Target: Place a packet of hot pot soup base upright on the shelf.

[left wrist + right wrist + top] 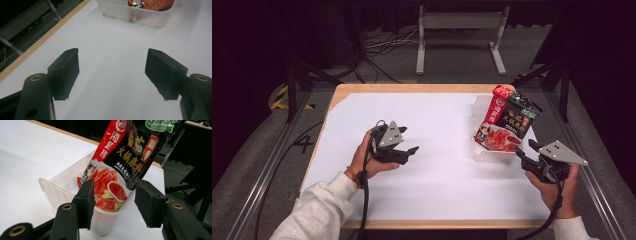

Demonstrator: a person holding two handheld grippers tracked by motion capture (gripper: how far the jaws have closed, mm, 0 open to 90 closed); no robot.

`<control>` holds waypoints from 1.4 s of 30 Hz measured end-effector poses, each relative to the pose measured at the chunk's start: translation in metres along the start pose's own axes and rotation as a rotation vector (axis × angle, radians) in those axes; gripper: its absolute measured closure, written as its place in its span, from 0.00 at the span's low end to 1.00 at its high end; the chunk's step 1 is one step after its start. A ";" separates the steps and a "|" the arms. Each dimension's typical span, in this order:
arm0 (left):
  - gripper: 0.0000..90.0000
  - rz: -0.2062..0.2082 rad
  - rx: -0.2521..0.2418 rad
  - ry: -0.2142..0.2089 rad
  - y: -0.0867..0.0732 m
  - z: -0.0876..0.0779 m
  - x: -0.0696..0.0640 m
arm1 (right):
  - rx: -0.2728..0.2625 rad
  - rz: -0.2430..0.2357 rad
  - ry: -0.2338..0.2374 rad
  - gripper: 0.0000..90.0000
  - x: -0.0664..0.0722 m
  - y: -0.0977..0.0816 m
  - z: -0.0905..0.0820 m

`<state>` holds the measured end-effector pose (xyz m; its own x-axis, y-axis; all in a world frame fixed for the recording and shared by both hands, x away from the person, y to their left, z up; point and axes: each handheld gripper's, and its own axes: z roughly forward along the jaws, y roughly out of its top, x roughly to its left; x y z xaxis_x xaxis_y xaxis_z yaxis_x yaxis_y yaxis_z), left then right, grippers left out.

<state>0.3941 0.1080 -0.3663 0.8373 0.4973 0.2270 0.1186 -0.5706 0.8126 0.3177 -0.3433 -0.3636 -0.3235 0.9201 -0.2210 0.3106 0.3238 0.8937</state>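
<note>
1. High view: a white-covered table point(437, 190) with a wooden edge stands on grey floor in a dark room. The left gripper point(408, 150) is held over the table's left-middle, the right gripper point(523, 152) near the right edge, just beside a clear plastic bin point(478, 150) holding a red-and-black sauce pouch point(507, 120) that leans upright.
2. Left gripper view: jaws spread wide over bare white surface, nothing between them; the bin point(150, 20) lies ahead.
3. Right gripper view: jaws apart, close before the bin's point(57, 190) near corner, gripping nothing; the pouch point(130, 152) rises out of it.
</note>
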 end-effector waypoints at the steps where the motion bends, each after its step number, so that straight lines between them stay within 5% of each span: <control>1: 0.31 -0.007 0.005 0.006 -0.004 -0.003 0.001 | 0.001 -0.001 -0.003 0.55 0.000 -0.001 -0.001; 23: 0.21 -0.067 0.050 0.158 -0.094 -0.066 0.012 | 0.058 -0.111 0.063 0.42 0.008 -0.023 0.002; 33: 0.18 -0.122 0.046 0.183 -0.134 -0.088 0.013 | 0.085 -0.090 0.073 0.35 0.001 -0.042 0.006; 42: 0.18 -0.215 0.018 0.192 -0.160 -0.104 0.020 | 0.102 -0.059 0.066 0.30 -0.004 -0.062 0.004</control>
<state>0.3363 0.2769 -0.4360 0.6758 0.7219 0.1489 0.2937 -0.4490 0.8439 0.3034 -0.3666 -0.4194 -0.4012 0.8834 -0.2424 0.3774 0.4005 0.8350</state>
